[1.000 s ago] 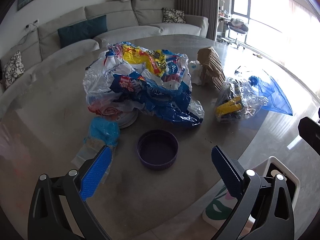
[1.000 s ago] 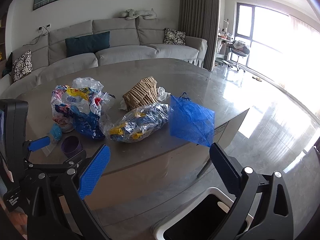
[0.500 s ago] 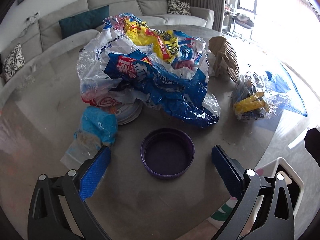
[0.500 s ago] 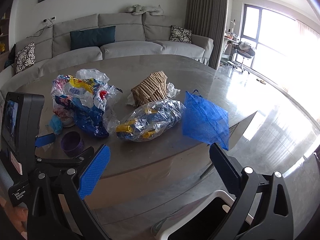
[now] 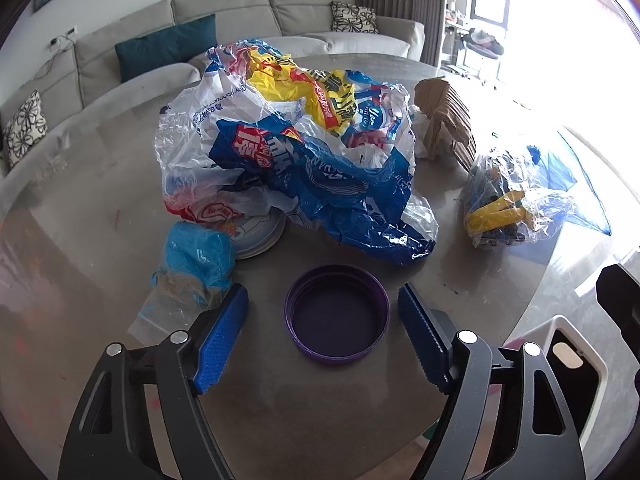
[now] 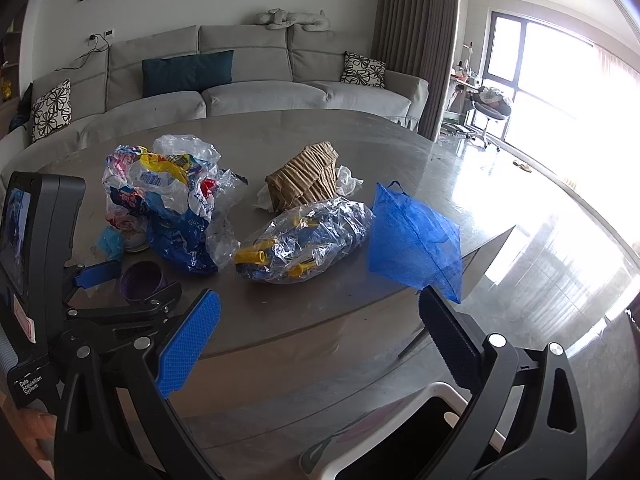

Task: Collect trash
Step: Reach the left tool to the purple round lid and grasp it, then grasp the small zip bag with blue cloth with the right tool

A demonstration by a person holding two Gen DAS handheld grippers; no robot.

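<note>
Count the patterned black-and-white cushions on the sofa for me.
2: one patterned cushion at the sofa's left end, the other at its right end near the curtain. More could sit out of frame.

Purple lid, near. Blue-yellow-red printed plastic bag behind. Blue mesh bag right; teal cushion far.

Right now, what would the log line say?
left gripper: open, straddling purple lid | right gripper: open, empty, off table | bin: below

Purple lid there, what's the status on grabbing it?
Left gripper open, straddling the purple lid, not touching. Right gripper open, empty, off the table edge. Blue wrapper close beside left finger.
</note>
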